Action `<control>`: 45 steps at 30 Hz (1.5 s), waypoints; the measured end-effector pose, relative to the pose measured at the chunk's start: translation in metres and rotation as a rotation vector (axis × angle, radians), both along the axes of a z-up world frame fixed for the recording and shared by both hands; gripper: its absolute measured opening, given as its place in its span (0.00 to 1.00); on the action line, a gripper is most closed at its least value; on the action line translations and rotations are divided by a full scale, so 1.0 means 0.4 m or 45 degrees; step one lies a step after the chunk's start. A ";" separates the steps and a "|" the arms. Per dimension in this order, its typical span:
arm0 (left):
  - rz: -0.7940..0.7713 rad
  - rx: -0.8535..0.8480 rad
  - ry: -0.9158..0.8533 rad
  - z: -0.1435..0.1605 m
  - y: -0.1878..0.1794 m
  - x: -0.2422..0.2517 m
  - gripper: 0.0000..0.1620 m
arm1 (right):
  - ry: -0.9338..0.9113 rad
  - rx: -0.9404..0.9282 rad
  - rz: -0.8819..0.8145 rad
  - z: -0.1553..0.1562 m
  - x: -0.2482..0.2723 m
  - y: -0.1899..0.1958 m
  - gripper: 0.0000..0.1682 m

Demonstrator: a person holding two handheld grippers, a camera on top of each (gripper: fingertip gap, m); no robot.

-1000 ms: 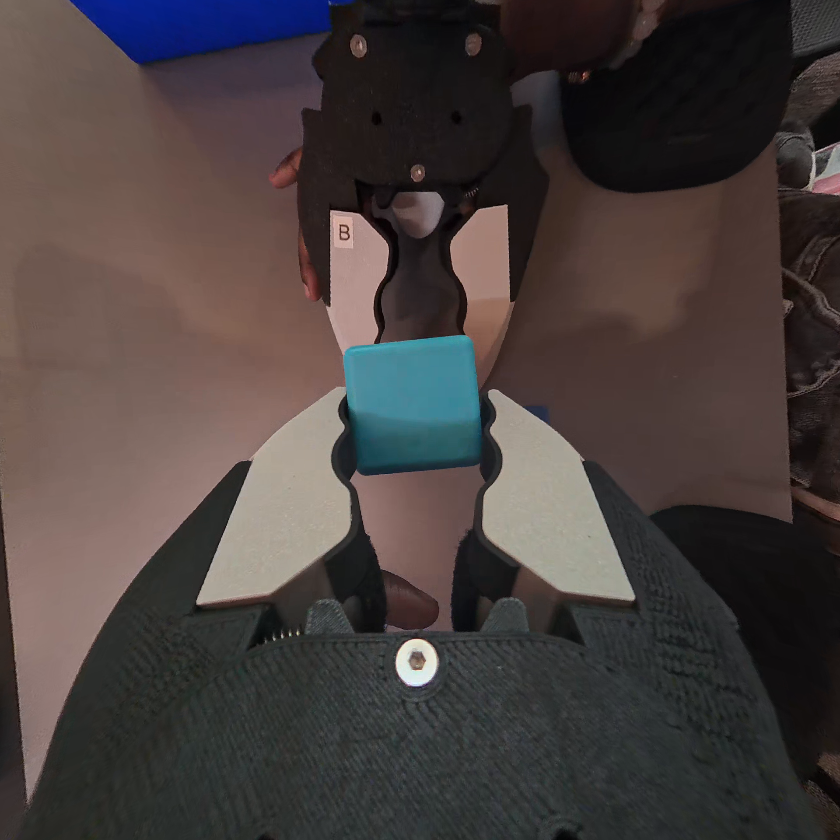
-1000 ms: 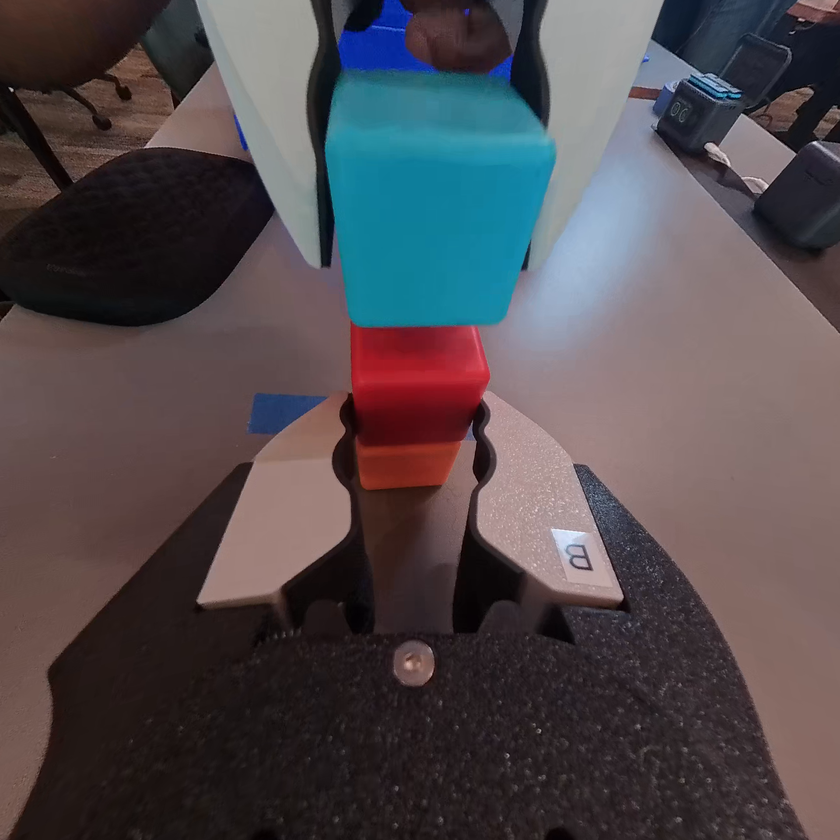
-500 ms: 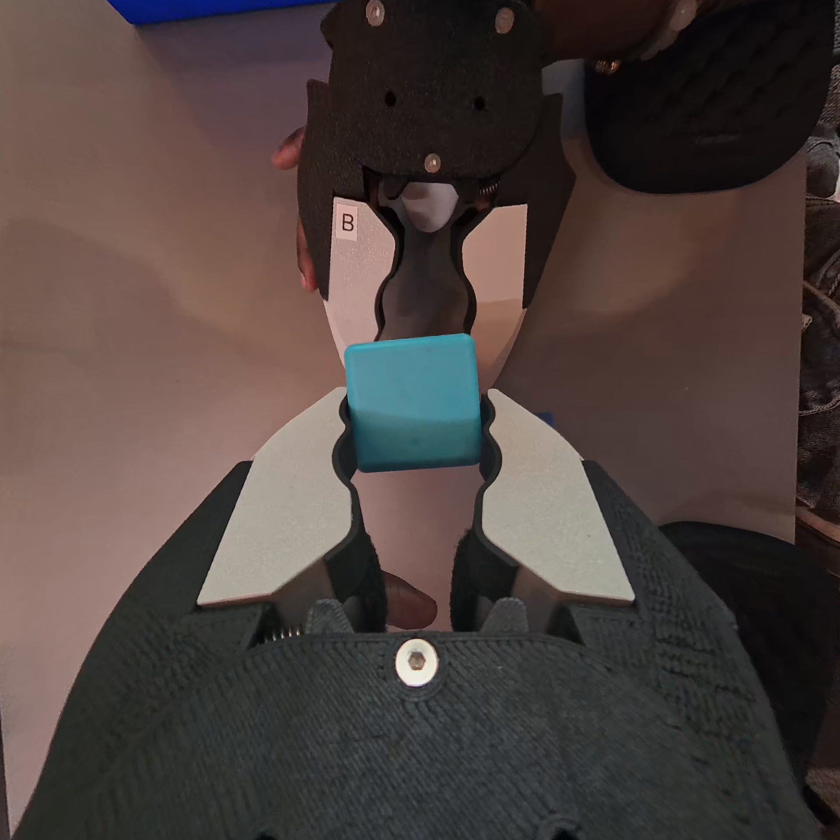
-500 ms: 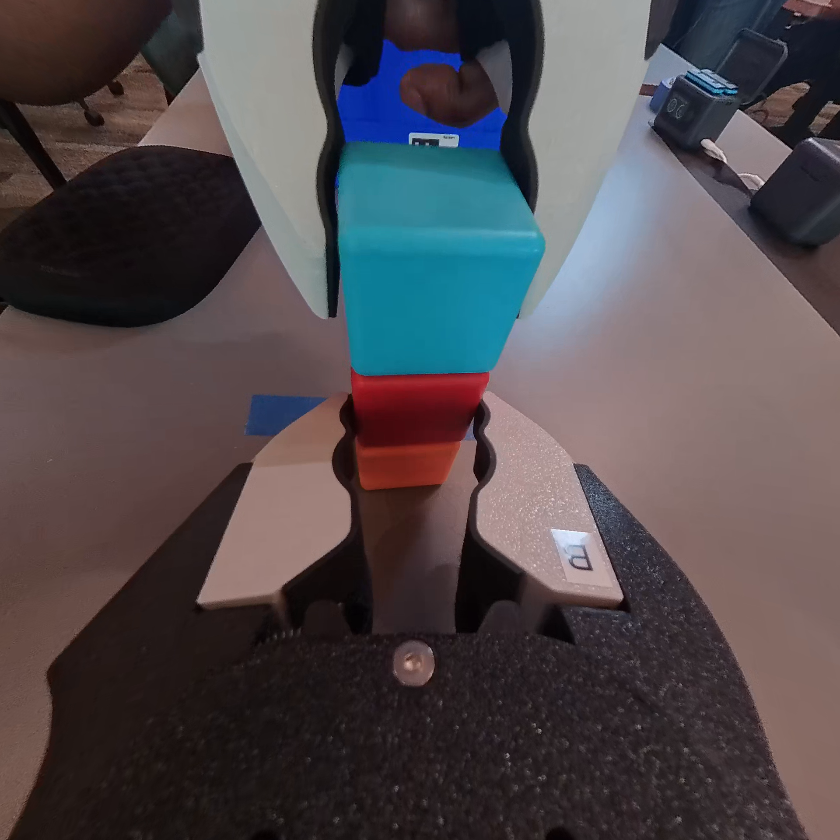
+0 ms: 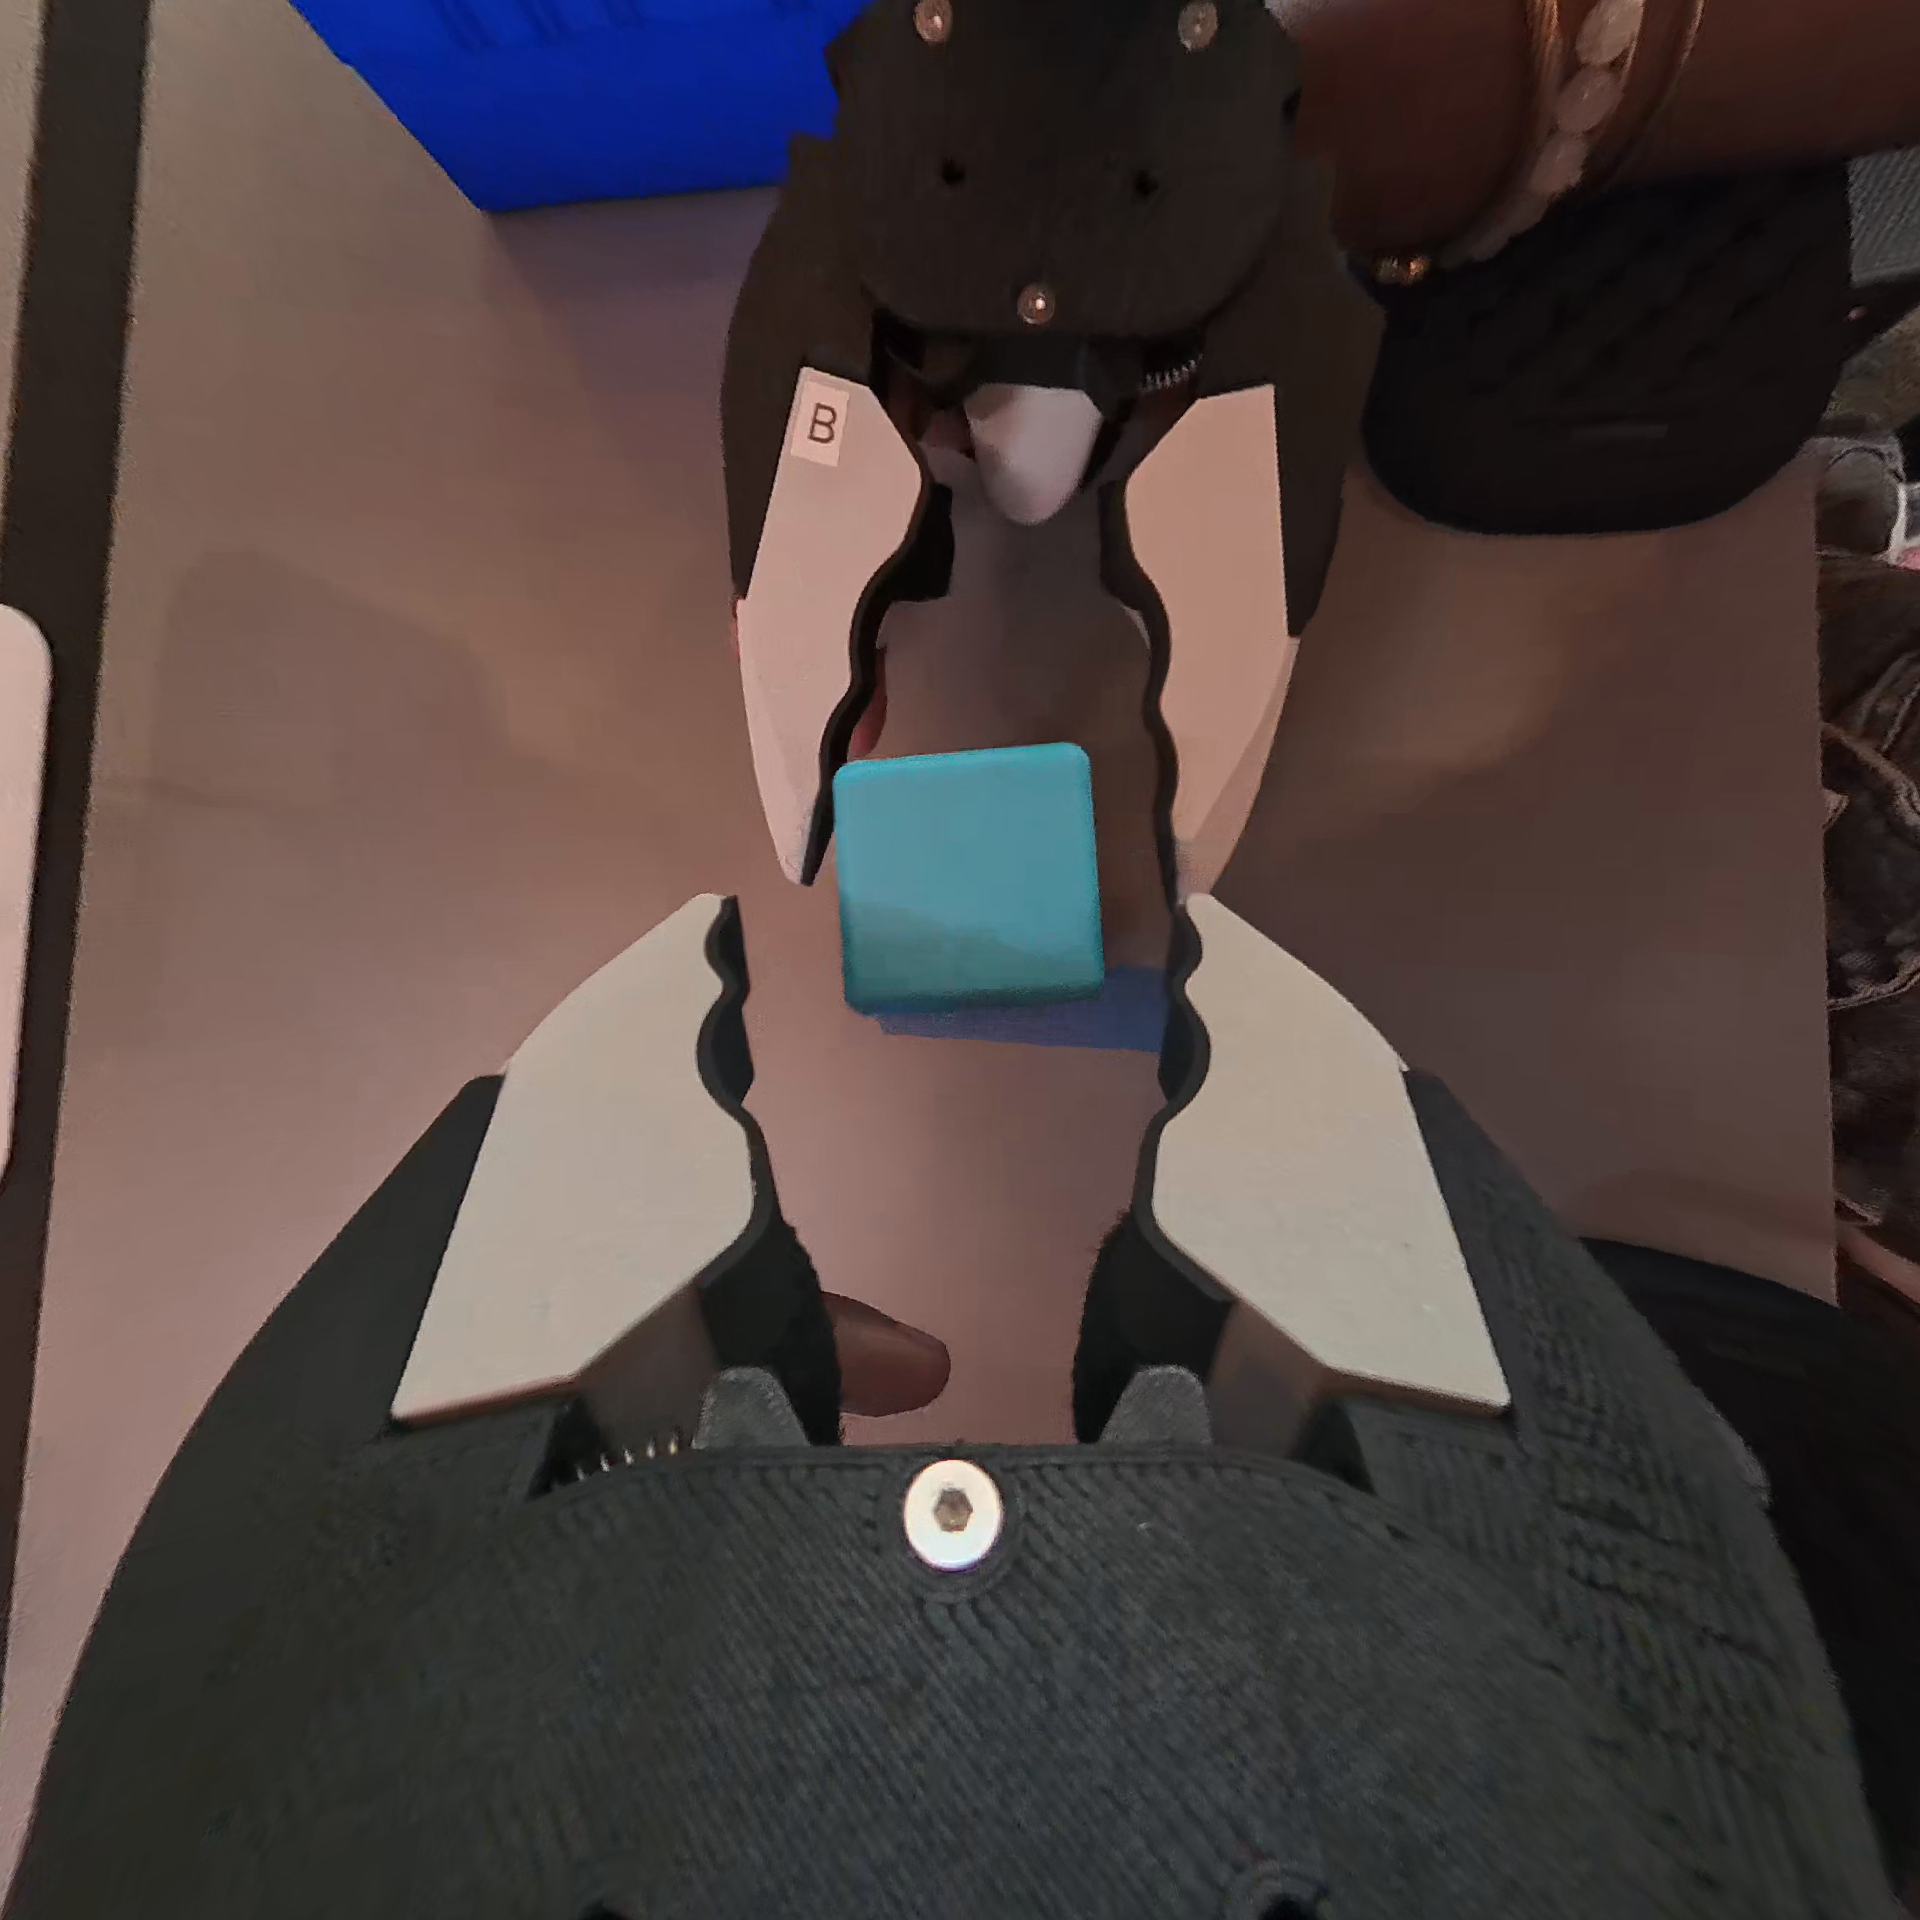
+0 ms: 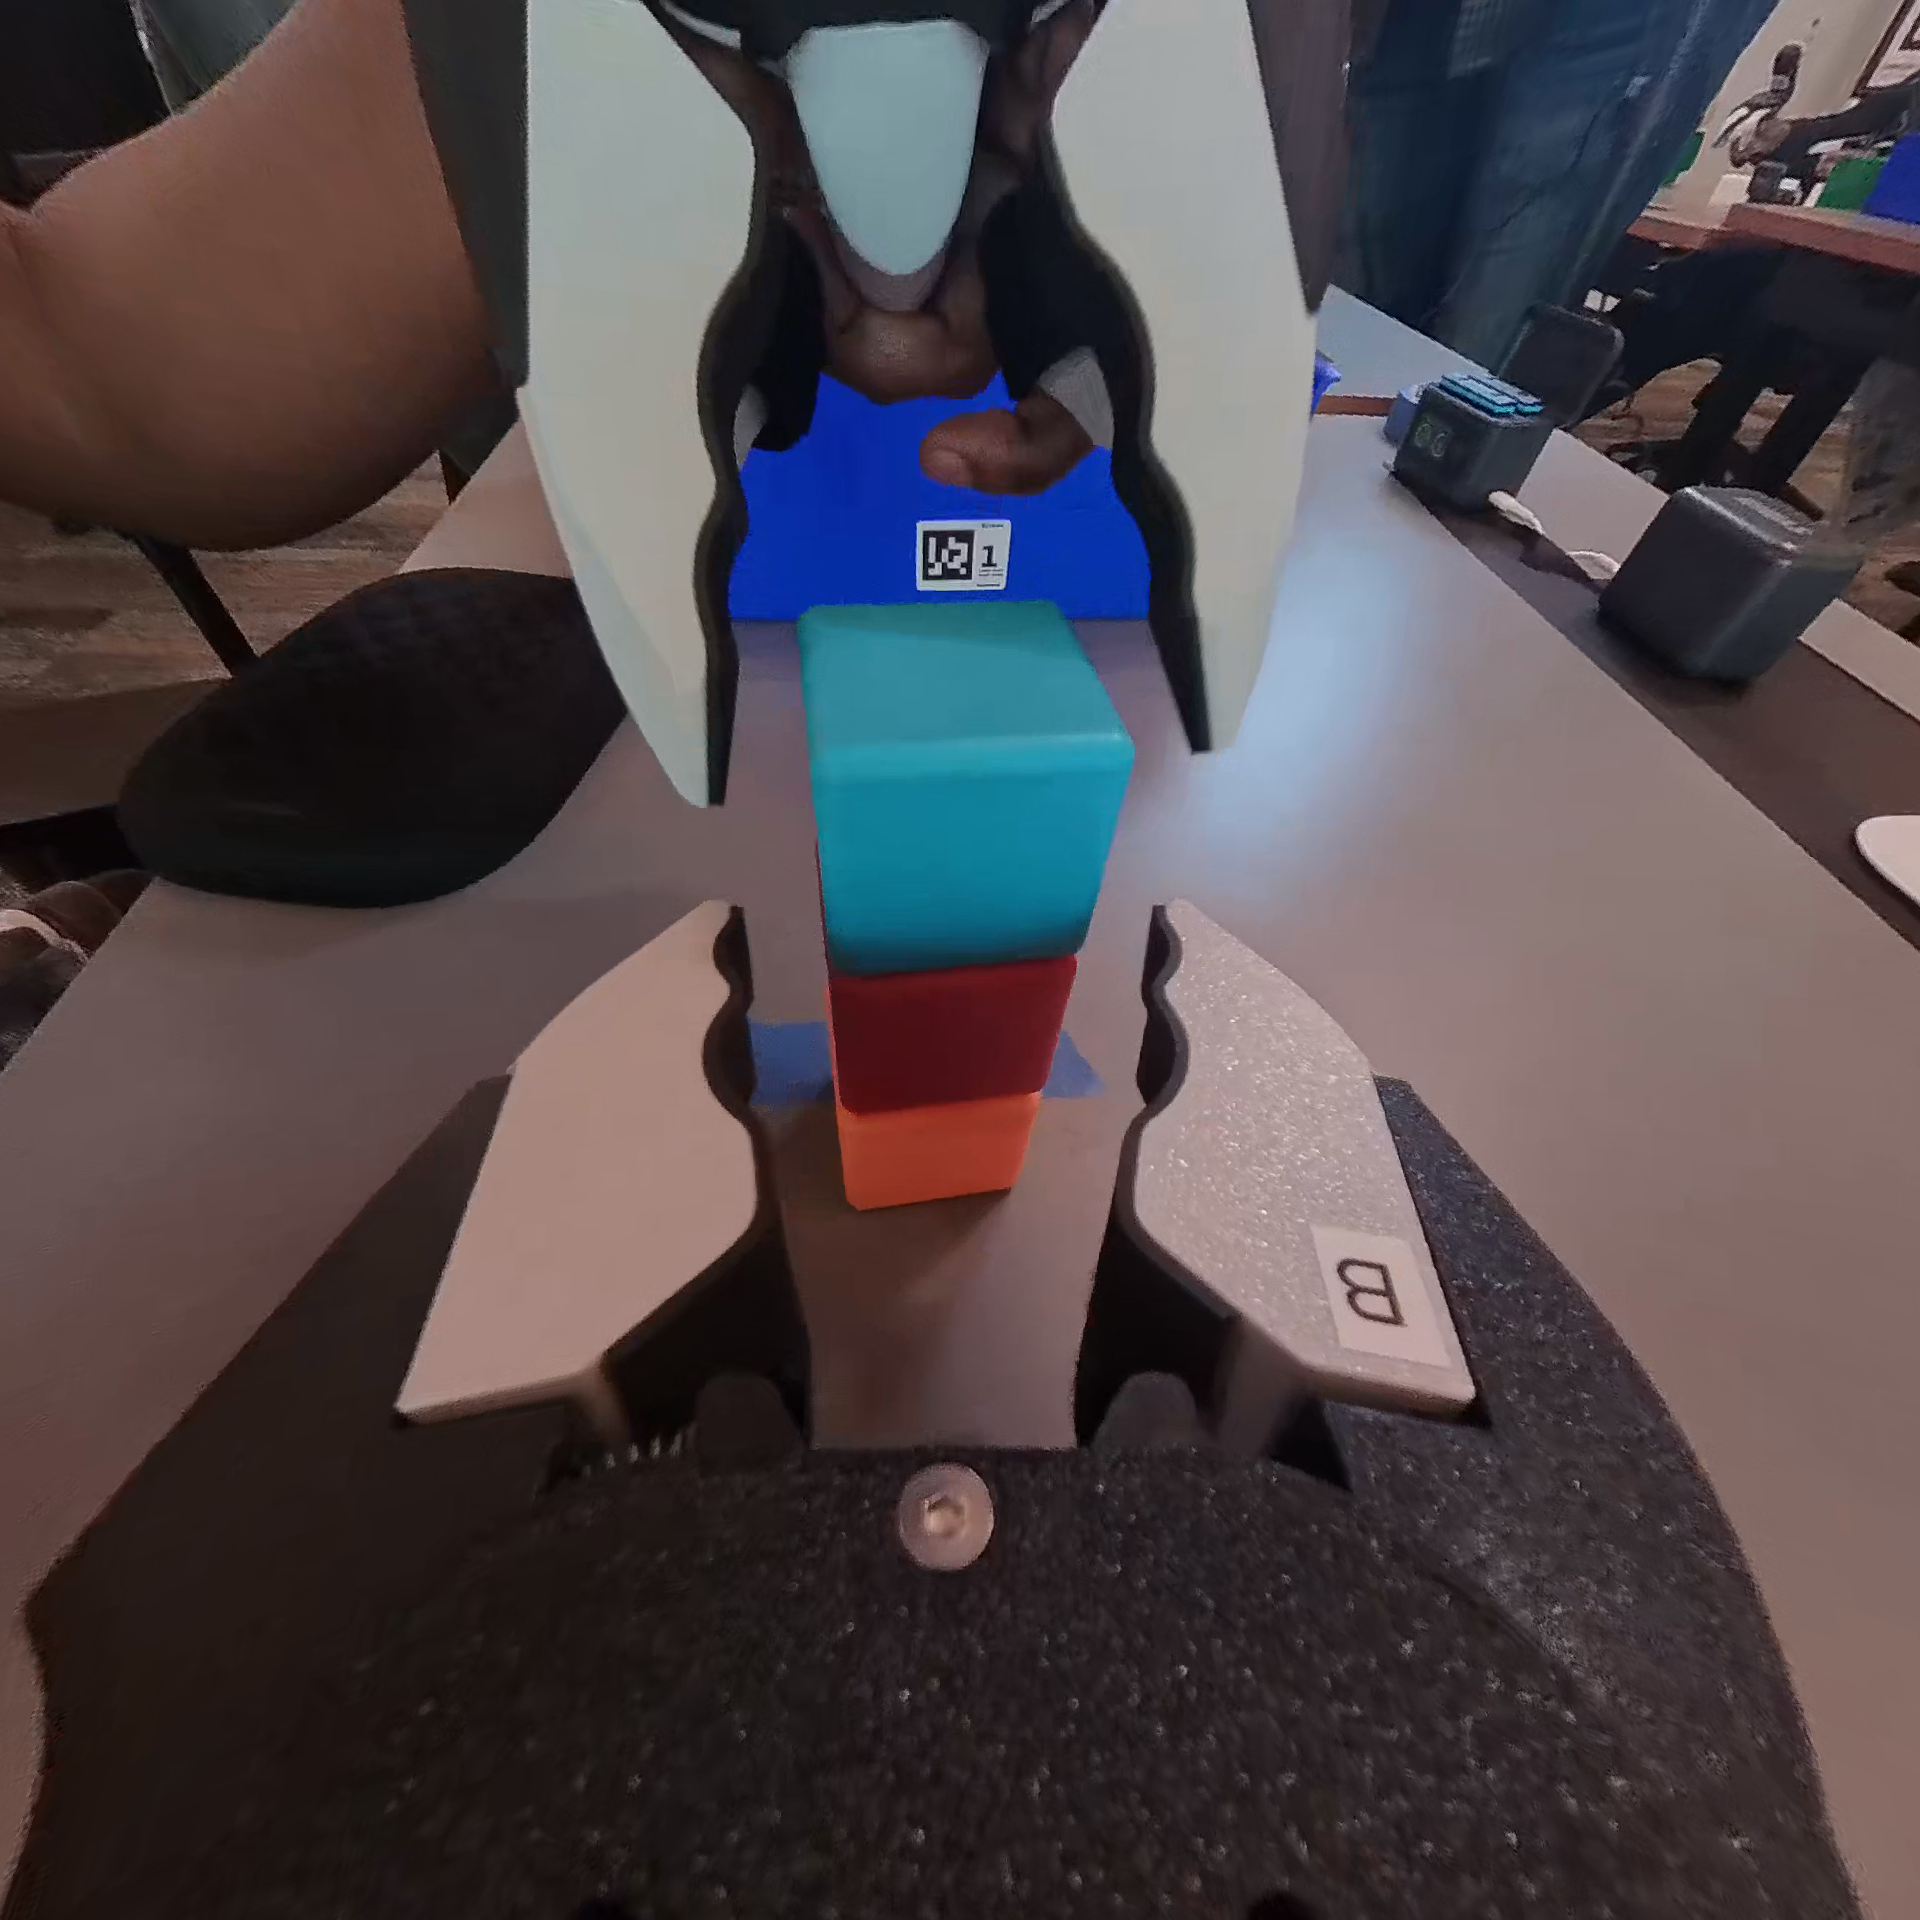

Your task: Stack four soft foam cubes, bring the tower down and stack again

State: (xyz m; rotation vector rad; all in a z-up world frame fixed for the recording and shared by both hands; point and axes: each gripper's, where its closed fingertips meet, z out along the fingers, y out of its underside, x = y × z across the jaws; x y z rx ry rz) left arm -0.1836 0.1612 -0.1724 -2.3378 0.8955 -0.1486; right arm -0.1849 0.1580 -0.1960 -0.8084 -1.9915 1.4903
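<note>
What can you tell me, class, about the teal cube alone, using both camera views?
The teal cube is a matte, soft-looking foam block with rounded edges and corners. It sits upright on top of a red cube, which rests on an orange cube, making it the top of a three-high tower. It looks slightly offset from the red one. Both sets of tongs stand open on either side of it, with gaps showing; nothing grips it. From the left wrist view its top face looks smooth and unmarked.

A small white sticker carrying a single printed character sits on one finger of the right gripper, and it also shows in the left wrist view. A white tag with a square code pattern is fixed to the blue bin.
</note>
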 end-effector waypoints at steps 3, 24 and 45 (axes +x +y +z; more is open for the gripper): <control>0.063 0.085 -0.025 0.038 -0.017 -0.026 0.50 | 0.027 -0.030 -0.007 0.011 -0.007 -0.010 0.45; 1.833 -0.008 0.034 -0.141 -0.560 -0.800 0.50 | 0.048 -0.023 -0.003 0.007 -0.010 -0.010 0.29; 0.723 0.597 -0.073 0.280 -0.259 -0.364 0.33 | 0.049 -0.023 0.001 0.007 -0.012 -0.010 0.29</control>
